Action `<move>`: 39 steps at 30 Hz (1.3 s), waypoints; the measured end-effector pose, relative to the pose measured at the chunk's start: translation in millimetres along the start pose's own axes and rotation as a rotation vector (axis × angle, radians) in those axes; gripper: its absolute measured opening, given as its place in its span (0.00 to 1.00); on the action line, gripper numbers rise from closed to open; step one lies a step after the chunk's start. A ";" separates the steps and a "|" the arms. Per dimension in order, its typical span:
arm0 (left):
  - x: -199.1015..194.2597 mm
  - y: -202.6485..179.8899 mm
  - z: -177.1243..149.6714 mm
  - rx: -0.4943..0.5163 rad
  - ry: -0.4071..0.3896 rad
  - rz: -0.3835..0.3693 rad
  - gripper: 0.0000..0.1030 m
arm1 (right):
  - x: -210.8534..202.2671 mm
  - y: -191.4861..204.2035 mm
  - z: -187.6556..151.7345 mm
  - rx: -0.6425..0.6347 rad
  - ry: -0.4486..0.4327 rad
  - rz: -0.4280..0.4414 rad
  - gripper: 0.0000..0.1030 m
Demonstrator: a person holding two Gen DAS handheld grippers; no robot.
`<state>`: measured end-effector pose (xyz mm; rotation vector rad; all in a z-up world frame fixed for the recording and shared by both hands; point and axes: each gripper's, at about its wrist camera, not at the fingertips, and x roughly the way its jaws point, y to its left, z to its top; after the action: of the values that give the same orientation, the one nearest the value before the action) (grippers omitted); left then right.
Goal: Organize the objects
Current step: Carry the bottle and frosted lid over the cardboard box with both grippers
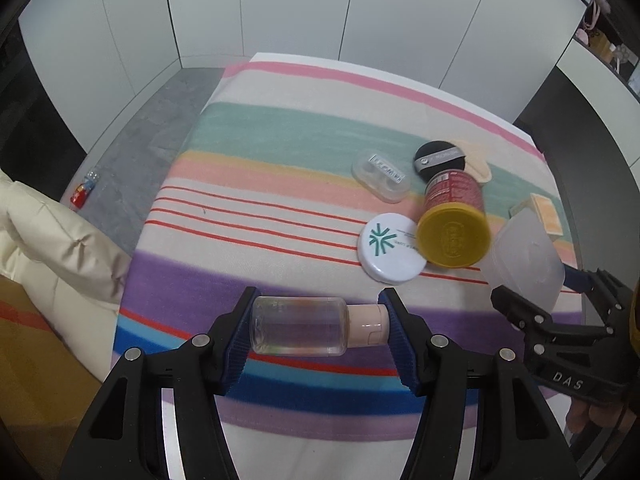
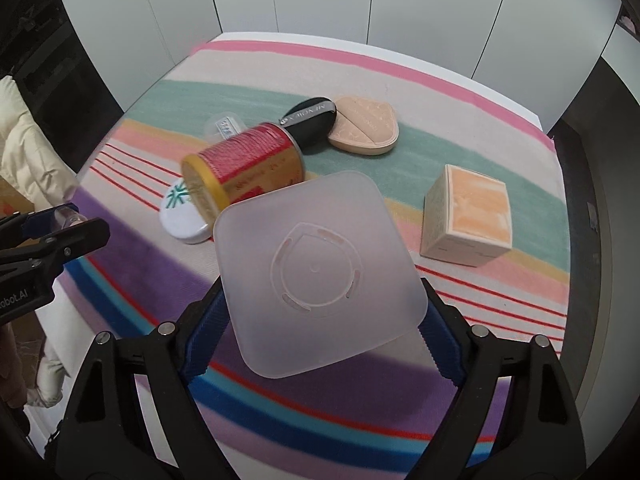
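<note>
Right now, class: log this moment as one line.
left gripper: shut on bottle | right gripper: shut on lid | both held above cloth

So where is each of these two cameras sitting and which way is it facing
Left wrist view: rides the left hand-held gripper, looking steeply down at the striped cloth; its fingers clamp a clear plastic bottle with a pink cap.
Right wrist view: rides the right hand-held gripper, angled down likewise; its fingers hold a frosted square plastic lid.
Shared: the red canister with a yellow lid, lying on its side, the round white compact, and each other's gripper.
</note>
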<state>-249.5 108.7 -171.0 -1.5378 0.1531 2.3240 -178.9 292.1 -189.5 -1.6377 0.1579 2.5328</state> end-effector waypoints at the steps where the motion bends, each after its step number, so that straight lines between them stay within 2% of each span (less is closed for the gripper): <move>1: -1.7 1.8 0.0 0.000 -0.002 0.000 0.60 | -2.9 0.3 1.3 0.001 -0.001 0.003 0.86; 7: -20.1 -1.1 -0.9 -0.001 -0.019 0.005 0.60 | -18.6 5.8 10.2 0.012 -0.021 0.005 0.86; 16: -72.8 7.7 -7.3 -0.052 -0.074 0.011 0.60 | -71.4 25.1 8.4 -0.013 -0.076 0.006 0.86; 24: -122.5 19.2 -21.8 -0.094 -0.134 0.019 0.60 | -120.1 51.3 12.9 -0.061 -0.110 0.052 0.86; 33: -184.3 42.5 -42.2 -0.122 -0.233 0.065 0.60 | -160.4 79.6 19.2 -0.103 -0.150 0.109 0.86; 39: -200.6 64.6 -60.7 -0.174 -0.245 0.031 0.60 | -173.3 106.6 28.0 -0.133 -0.174 0.147 0.86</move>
<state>-148.6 -14.2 -19.9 -1.3168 -0.0902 2.5847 -150.4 183.4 -17.6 -1.4886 0.0986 2.8390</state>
